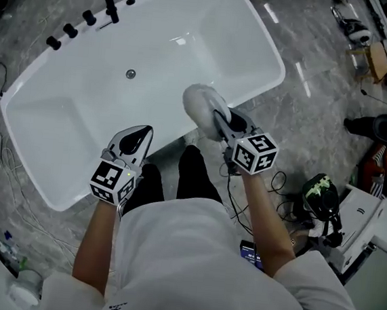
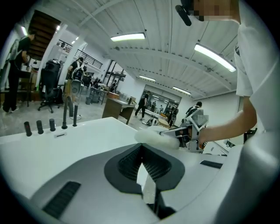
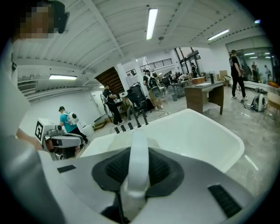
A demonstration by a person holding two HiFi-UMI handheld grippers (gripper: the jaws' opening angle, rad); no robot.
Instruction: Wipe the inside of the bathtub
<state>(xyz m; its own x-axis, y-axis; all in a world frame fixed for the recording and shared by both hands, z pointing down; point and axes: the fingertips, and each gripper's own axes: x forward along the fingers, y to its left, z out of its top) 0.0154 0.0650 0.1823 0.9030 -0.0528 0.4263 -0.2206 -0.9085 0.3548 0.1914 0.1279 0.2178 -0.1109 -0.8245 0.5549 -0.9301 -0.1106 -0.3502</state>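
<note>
Left gripper [image 1: 141,135]: nearest in, low beside the person's leg, just short of the tub's near rim. Its jaws are drawn all but together with only a pale sliver between them. I see nothing gripped there.

Right gripper [image 1: 220,121]: a little further out, jaws clamped on the back edge of the wiping pad [image 1: 200,104]. Its own view shows a white strip of the pad running out between the dark jaw pads.

Pad position: it sticks forward past the jaw tips, over the near rim and inner wall of the bathtub [image 1: 60,124]. Whether it is pressing on the wall or just above it, I can't tell.

Pad handling: it looks soft, fluffy and light, so it will likely squash and bend under pressure. The best hold is on the firmer back edge, deep in the jaws, so it doesn't fold or slip out on a stroke.

Tub surface: glossy white, hard and probably slick. The pad should glide, but the curved walls call for tilting the wrist to keep it flat.

Drain [image 1: 130,74]: mid-floor, well beyond the pad.

Taps [image 1: 91,17]: a black row on the far rim, farthest off.
</note>
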